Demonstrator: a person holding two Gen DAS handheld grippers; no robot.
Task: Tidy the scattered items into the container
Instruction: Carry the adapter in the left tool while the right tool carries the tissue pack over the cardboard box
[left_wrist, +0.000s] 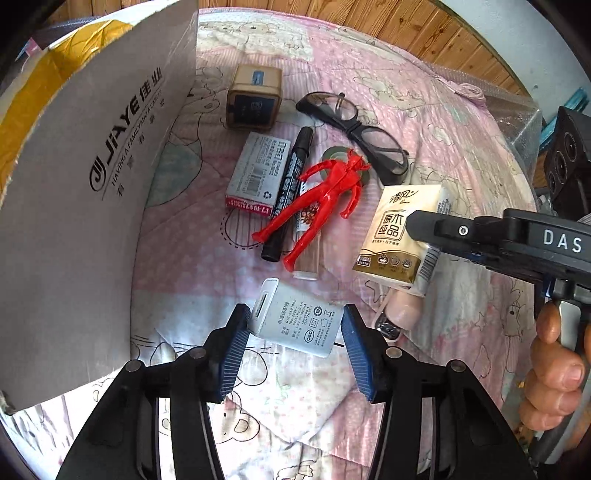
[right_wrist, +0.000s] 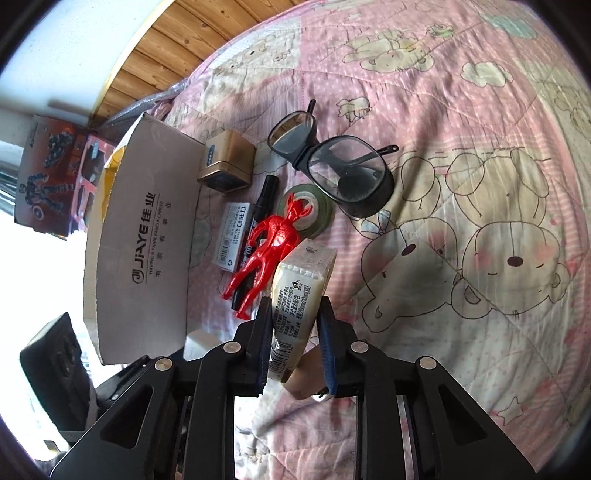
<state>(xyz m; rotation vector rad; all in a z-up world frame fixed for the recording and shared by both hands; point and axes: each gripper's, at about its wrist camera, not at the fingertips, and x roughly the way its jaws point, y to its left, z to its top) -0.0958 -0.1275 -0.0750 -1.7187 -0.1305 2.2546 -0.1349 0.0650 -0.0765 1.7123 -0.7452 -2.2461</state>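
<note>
- "JiAYE" and "HAVING A FAMILY AND A CAREER" are printed in dark letters on the grey flap of the cardboard box (left_wrist: 92, 177), which is seen at 9 o'clock in the left wrist view.
- "DAS" is read in white on the black body of the right gripper (right_wrist: 295, 336).
- A tissue pack (left_wrist: 397, 236), cream and gold with Chinese characters on its face, is pinched between the pressed-in fingers of the right gripper, at 3 o'clock in the left wrist view.
- A white charger (left_wrist: 295, 319), marked "CCC" with small grey print, is flanked by the spread blue-padded fingers of the left gripper (left_wrist: 295, 350); contact cannot be told.
- A red figurine (left_wrist: 317, 199) is laid across a black marker (left_wrist: 290, 195) on the pink quilt (left_wrist: 461, 122), at centre.
</note>
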